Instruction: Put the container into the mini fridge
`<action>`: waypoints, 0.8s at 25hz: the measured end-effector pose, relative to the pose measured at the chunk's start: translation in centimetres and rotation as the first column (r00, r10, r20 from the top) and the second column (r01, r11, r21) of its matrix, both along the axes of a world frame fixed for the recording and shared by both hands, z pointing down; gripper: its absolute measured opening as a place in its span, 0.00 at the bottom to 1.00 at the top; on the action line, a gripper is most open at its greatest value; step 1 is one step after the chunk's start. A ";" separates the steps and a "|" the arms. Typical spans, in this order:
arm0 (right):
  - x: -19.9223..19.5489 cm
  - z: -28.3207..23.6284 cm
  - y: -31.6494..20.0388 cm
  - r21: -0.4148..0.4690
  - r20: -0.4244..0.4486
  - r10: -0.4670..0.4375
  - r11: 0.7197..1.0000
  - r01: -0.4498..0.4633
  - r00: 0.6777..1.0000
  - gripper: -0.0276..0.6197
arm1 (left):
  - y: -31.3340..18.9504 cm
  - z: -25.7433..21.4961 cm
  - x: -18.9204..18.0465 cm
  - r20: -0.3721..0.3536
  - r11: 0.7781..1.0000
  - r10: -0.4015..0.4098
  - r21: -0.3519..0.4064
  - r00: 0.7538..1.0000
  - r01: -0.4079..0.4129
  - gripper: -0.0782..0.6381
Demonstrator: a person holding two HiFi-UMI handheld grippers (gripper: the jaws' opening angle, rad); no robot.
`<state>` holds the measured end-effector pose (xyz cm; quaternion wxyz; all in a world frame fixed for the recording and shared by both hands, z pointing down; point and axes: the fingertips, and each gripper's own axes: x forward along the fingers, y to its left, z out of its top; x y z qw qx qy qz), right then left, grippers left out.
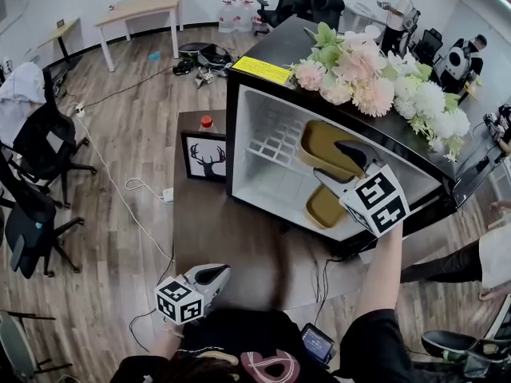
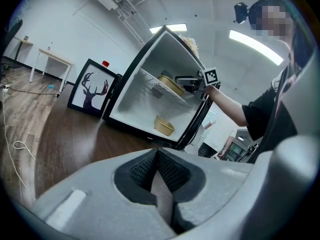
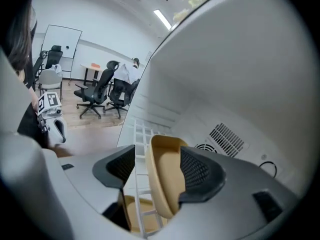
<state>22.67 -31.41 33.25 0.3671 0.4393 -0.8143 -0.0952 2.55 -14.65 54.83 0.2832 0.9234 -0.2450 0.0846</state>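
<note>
Your tan container (image 1: 327,146) is lying open side up on the white wire shelf (image 1: 275,138) inside the mini fridge (image 1: 259,183). The black fridge is standing open on the brown surface (image 1: 239,254), showing you its white interior. 1 similar tan container (image 1: 326,207) is sitting on its floor.

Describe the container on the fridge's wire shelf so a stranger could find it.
Find the open black mini fridge with flowers on top. Inside, on the white wire shelf, lies a tan container. It is the upper one, between the right gripper's open jaws; a second tan container sits on the fridge floor.
</note>
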 end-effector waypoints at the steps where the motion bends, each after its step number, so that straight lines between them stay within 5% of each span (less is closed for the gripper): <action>1: 0.0 -0.5 0.3 0.026 0.019 0.006 1.000 -0.007 1.000 0.49 | 0.0 0.0 0.3 0.003 1.000 0.010 0.002 1.000 -0.010 0.12; 10: 0.6 -1.7 3.7 0.116 0.101 0.046 0.992 -0.058 0.994 0.51 | 0.7 -0.8 2.0 0.024 0.995 0.092 0.033 0.995 -0.093 0.12; 20: -0.1 -2.0 8.6 0.209 0.239 0.083 0.968 -0.135 0.967 0.54 | 0.0 -2.5 2.4 0.039 0.992 0.041 0.118 0.998 -0.046 0.12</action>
